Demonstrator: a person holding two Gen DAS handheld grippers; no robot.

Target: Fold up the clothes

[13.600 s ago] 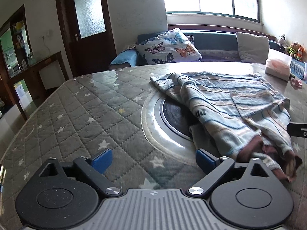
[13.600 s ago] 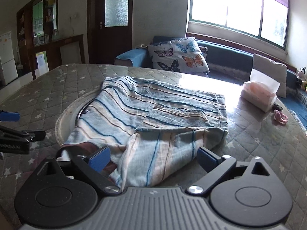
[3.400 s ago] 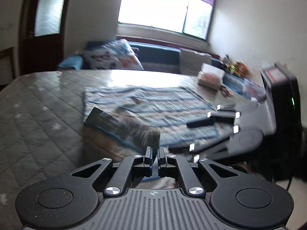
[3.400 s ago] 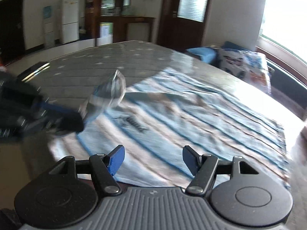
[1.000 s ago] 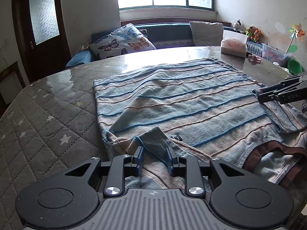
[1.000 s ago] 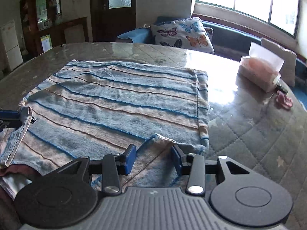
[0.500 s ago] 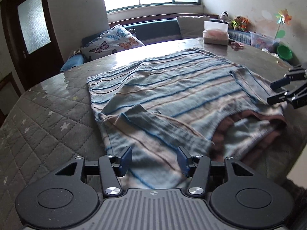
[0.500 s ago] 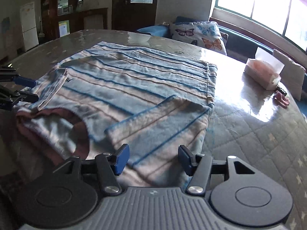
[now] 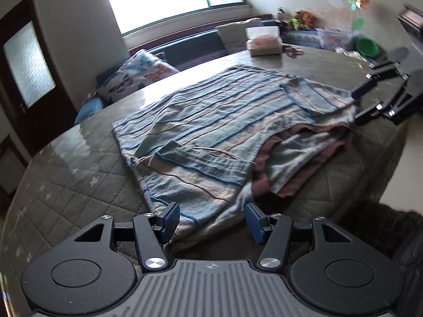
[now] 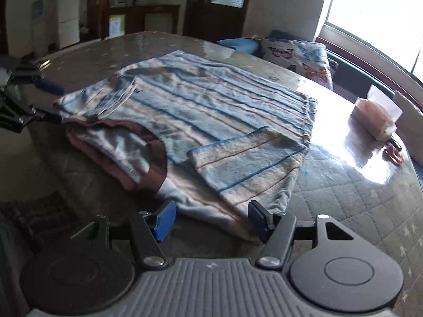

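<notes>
A blue, beige and brown striped shirt [image 9: 211, 116] lies flat on the quilted grey table cover [image 9: 79, 182], its brown neckline [image 9: 267, 169] toward the near edge. Both sleeves are folded inward over the body: one [image 9: 193, 155] near my left gripper, the other [image 10: 246, 158] near my right. My left gripper [image 9: 211, 219] stands open at the shirt's near corner, its pads clear of the cloth. My right gripper [image 10: 211, 219] has its jaws opening, with the shirt's shoulder edge just ahead of them and nothing pressed. Each gripper shows at the other view's edge [image 9: 362, 103] [image 10: 53, 103].
A tissue box [image 9: 263, 43] and a small pink item [image 10: 394, 153] sit at the far side of the table. Behind it runs a bench with a butterfly cushion [image 9: 137, 71] under the window. The table's rounded edge [image 9: 383, 163] drops off beside the collar.
Both grippers let go of the sleeve ends they had laid over the shirt, opened wider and drew back toward the near edge. Both views have rolled, and the sleeves stay folded inward.
</notes>
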